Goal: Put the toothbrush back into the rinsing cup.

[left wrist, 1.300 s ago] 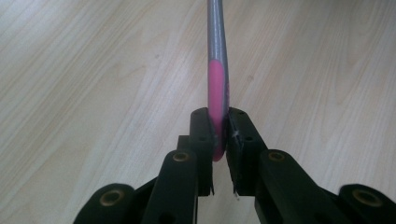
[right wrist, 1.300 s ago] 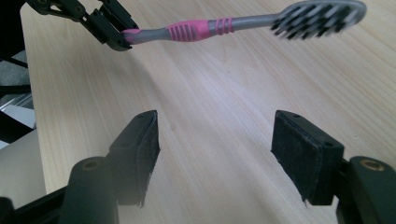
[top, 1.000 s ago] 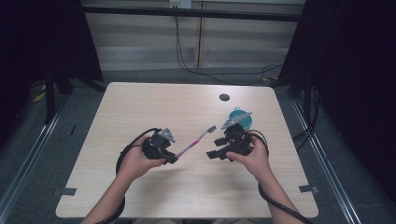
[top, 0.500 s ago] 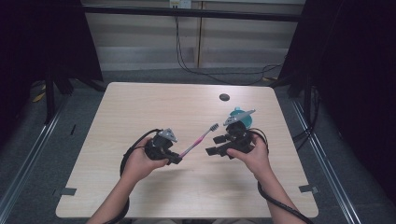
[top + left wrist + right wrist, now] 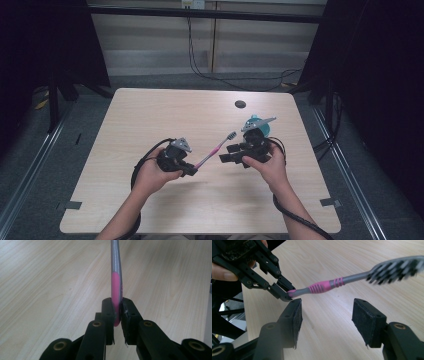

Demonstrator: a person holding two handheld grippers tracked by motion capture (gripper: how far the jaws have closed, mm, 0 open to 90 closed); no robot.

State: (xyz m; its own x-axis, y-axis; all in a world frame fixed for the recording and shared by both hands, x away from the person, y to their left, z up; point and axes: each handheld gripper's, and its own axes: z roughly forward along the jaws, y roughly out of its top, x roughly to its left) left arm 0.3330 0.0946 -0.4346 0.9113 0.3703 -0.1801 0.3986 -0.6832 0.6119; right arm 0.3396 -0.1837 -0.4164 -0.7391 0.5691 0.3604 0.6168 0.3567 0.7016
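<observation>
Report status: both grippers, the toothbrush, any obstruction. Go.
Left gripper shut on toothbrush handle end. Right gripper open, jaws just closing, nothing between pads. Brush head aloft near right gripper. Path clear.

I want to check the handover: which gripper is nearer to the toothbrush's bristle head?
The right gripper. Its open fingers, which have just been closing, sit just below the bristle head. The left gripper clamps the toothbrush at the handle's far end.

toothbrush (image 5: 324, 286): smooth plastic, glossy pink grip with moulded ribs, matt grey neck, dark and pale bristles.
surface (image 5: 150, 120): pale wood-grain laminate, smooth with a soft sheen.
left claw (image 5: 116, 312): matt black plastic links, brass-coloured metal pivots.
right claw (image 5: 327, 315): matt black plastic, rough black foam-like pads with frayed edges.
cable (image 5: 295, 220): smooth black sheath.
</observation>
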